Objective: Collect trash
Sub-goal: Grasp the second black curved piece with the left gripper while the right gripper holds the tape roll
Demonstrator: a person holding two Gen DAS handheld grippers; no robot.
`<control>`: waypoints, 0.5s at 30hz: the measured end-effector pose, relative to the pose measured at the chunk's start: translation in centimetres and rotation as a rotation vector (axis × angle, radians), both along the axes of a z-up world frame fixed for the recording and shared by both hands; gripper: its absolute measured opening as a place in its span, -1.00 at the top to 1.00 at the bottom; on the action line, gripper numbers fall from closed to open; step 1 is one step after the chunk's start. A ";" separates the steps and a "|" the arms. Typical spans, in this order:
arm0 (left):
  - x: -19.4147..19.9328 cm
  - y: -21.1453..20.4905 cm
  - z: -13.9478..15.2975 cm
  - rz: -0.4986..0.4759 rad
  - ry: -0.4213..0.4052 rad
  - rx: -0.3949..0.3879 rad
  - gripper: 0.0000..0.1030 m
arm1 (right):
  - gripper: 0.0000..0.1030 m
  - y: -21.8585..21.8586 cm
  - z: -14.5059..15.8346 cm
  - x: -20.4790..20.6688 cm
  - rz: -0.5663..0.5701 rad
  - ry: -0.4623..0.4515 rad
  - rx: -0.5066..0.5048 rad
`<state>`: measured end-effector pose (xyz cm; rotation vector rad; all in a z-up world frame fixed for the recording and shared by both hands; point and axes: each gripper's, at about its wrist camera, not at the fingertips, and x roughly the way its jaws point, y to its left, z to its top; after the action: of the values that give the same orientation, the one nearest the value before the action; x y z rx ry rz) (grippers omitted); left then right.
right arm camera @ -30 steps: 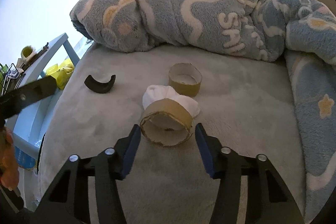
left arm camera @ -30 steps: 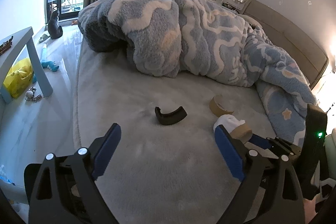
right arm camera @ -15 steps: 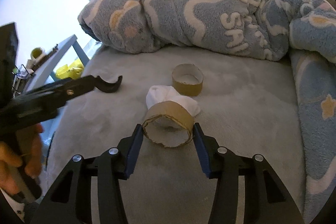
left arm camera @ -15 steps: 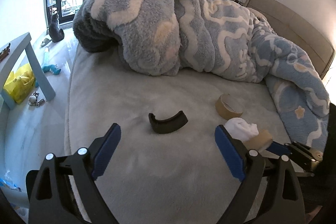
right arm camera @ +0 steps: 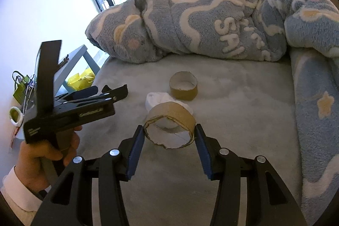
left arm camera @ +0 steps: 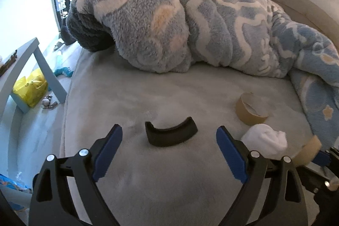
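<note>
**Left tongs lining up on black clip; right tongs clamped on cardboard ring**

Left wrist view: compared with a second ago the black curved clip [left arm camera: 171,131] sits larger and nearer, now just ahead of the left tongs [left arm camera: 169,148] and centred on the gap. So the approach on the next trash item looks nearly done. Jaws wide open, nothing between them, touching nothing. White tissue wad [left arm camera: 264,140] lies right of the clip, the second cardboard ring [left arm camera: 252,109] beyond it.

Right wrist view: right tongs [right arm camera: 169,137] about half open, both pads pressed on the torn cardboard ring [right arm camera: 169,123], as before. Ring looks slightly off the grey bed [right arm camera: 233,120]; cannot confirm. Left hand [right arm camera: 42,151] has come in, left of the ring.
</note>
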<state>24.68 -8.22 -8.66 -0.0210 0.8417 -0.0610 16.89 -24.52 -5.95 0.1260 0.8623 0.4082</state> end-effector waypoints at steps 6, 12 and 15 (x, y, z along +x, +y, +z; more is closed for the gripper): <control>1.3 -0.1 -0.4 0.004 0.026 0.022 -0.59 | 0.04 -0.7 0.3 0.4 -0.004 -0.004 0.007; 2.1 0.1 -1.0 0.007 0.058 0.002 -0.36 | 0.04 -0.8 0.2 1.0 -0.007 -0.001 0.006; 2.0 0.2 -1.0 -0.002 0.060 -0.013 -0.18 | 0.04 -0.6 0.2 1.0 -0.002 -0.001 0.004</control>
<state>26.68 -8.02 -9.67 -0.0345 0.9013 -0.0676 17.88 -25.08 -5.72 0.1302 0.8606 0.4082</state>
